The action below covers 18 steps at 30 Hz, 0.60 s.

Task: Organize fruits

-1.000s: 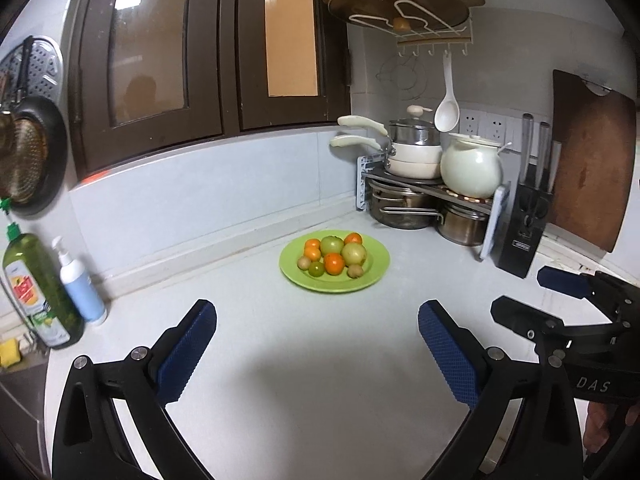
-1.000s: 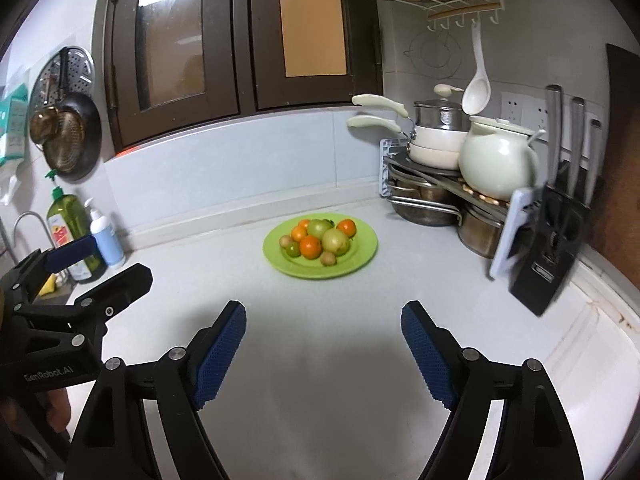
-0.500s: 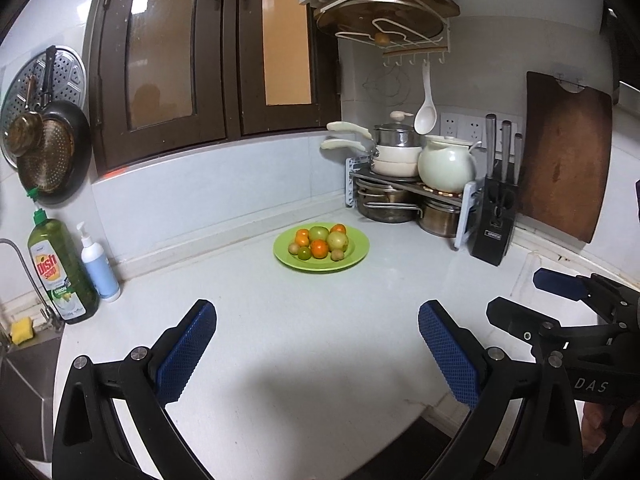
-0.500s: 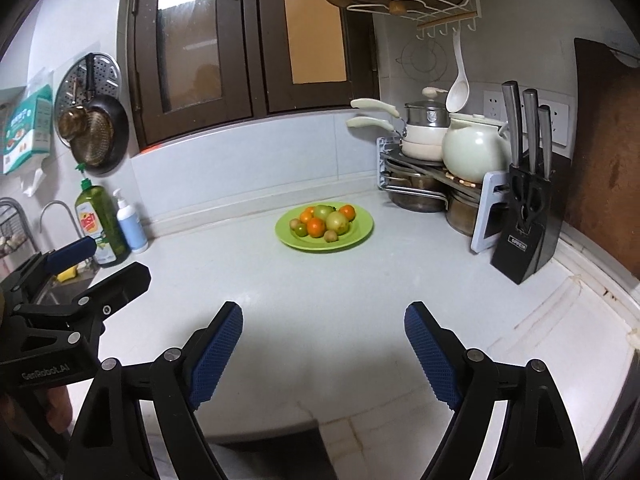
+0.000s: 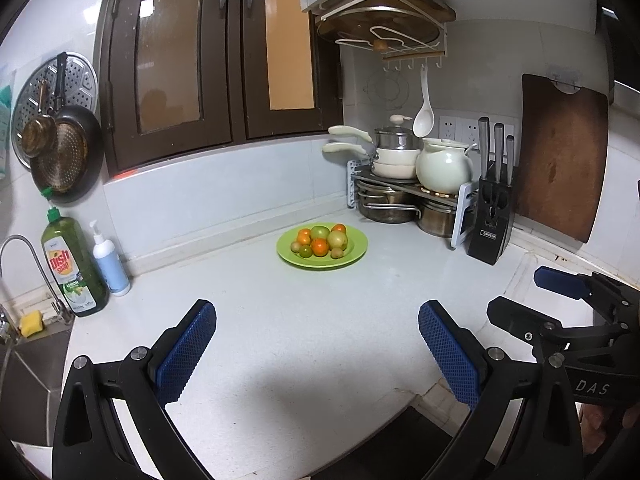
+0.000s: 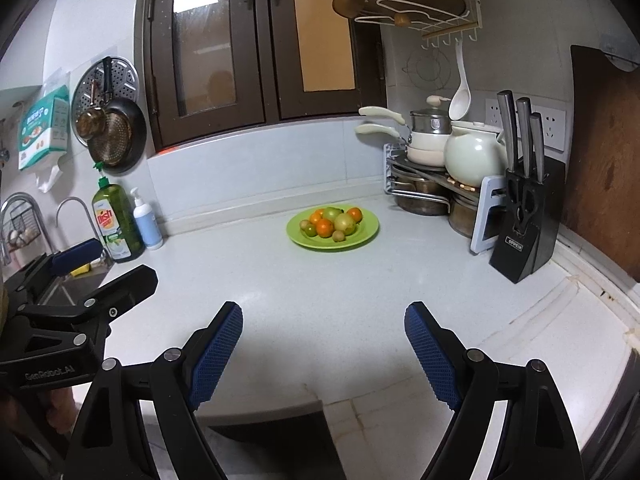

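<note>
A green plate [image 5: 356, 249] sits on the white counter near the back corner and holds a pile of fruits [image 5: 320, 240]: oranges, green apples and small brownish ones. It also shows in the right wrist view [image 6: 368, 229] with the fruits [image 6: 333, 222]. My left gripper [image 5: 318, 344] is open and empty, well back from the plate near the counter's front edge. My right gripper [image 6: 323, 344] is open and empty, equally far back. Each gripper shows at the side of the other's view.
A pot rack [image 5: 404, 200] with pans and a white kettle [image 5: 444, 166] stands in the back right corner, a knife block [image 5: 492, 224] beside it, a cutting board [image 5: 560, 156] on the wall. Dish soap [image 5: 74, 264], a pump bottle [image 5: 110, 260] and a sink stand left.
Both grippers have pulled back and up from the plate, which now looks smaller and farther. The counter's front edge has come into view. Both stay open.
</note>
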Motion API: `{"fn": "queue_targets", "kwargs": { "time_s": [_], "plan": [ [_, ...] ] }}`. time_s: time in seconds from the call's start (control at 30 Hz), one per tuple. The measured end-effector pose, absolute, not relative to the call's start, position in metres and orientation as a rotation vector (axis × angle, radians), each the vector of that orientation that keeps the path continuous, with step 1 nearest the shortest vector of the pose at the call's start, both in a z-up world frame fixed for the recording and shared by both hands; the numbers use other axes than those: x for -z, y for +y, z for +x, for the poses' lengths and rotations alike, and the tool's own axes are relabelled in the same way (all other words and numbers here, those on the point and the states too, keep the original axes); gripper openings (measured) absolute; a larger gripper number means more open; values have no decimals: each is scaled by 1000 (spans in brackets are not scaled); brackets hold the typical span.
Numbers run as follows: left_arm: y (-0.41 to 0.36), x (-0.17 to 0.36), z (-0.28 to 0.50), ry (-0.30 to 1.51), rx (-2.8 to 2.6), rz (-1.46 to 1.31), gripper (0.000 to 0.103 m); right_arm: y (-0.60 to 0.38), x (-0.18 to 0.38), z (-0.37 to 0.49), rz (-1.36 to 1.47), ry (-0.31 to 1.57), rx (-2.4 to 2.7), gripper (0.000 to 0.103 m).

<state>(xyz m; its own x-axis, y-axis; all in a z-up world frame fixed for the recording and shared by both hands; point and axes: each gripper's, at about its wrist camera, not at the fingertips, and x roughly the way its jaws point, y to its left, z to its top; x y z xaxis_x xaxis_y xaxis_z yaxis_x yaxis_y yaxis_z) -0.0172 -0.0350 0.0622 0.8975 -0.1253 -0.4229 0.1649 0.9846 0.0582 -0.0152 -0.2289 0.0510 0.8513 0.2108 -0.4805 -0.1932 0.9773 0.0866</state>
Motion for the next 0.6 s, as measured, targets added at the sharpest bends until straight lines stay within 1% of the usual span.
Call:
{"fn": "queue_targets", "kwargs": {
  "time_s": [0.6],
  "plan": [
    [-41,-64,-24,417,151,94,103,-235,-53,-20,35,498,-219,84]
  ]
}}
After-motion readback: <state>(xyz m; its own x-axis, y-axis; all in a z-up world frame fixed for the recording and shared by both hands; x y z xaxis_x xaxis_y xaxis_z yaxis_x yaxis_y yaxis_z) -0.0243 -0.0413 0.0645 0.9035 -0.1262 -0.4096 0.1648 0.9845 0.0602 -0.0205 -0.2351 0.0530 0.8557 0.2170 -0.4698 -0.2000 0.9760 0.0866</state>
